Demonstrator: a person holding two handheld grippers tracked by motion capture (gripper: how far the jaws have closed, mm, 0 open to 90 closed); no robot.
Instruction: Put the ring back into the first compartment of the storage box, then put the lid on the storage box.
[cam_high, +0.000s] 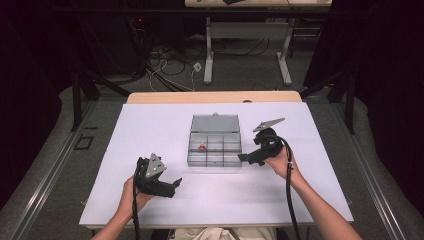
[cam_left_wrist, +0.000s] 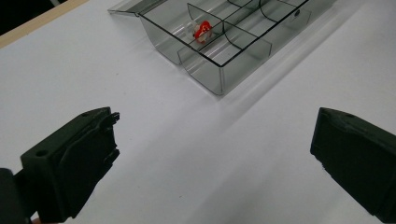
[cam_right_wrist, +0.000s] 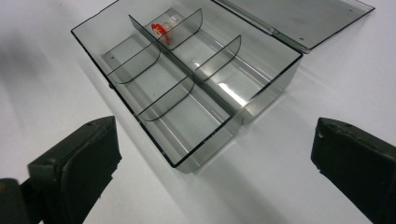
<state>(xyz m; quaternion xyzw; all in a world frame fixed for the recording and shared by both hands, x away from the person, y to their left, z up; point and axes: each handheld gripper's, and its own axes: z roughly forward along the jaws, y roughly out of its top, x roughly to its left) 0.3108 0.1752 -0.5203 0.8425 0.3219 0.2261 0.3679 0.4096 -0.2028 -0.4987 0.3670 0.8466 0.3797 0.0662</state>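
Observation:
A clear grey compartment box (cam_high: 215, 156) lies in the middle of the white table with its lid (cam_high: 215, 123) folded back flat on the far side. One small red and white piece (cam_high: 202, 147) sits in a left compartment of the middle row; it shows in the left gripper view (cam_left_wrist: 201, 31) and the right gripper view (cam_right_wrist: 161, 28). My left gripper (cam_high: 176, 184) rests low at the box's near left, open and empty (cam_left_wrist: 215, 140). My right gripper (cam_high: 243, 158) hovers at the box's right near corner, jaws wide and empty (cam_right_wrist: 215, 144).
The white sheet (cam_high: 150, 130) covers the table, with a wooden strip (cam_high: 215, 97) along the far edge. Beyond it stand the white legs of another table (cam_high: 247, 30) and cables (cam_high: 170, 60) on the floor. Dark curtains flank both sides.

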